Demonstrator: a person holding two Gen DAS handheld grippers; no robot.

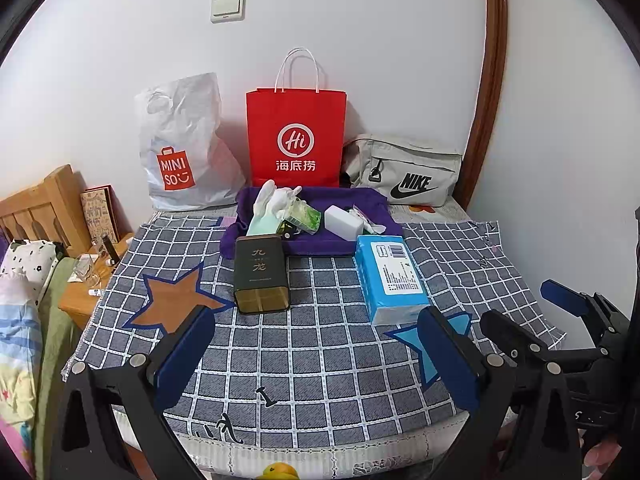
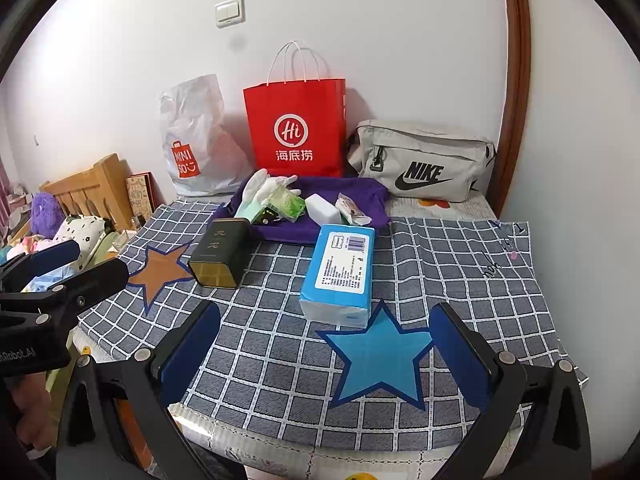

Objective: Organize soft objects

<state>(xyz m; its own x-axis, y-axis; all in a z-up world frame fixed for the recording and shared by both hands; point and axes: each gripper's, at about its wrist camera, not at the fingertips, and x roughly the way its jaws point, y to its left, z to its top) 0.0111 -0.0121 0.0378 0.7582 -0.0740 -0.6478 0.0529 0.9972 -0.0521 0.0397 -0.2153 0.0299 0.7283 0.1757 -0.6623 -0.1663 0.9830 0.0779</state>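
Bare checked cloth lies near; tissue pack and dark tin front the purple tray.

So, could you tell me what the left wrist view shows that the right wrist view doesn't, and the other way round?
Only the left wrist view shows the small wooden bedside table with a glass on it. Only the right wrist view shows the purple fluffy thing by the headboard, and the whole blue star. Both show the purple tray, the blue tissue pack, the dark tin, the three bags, and the open left gripper and right gripper.
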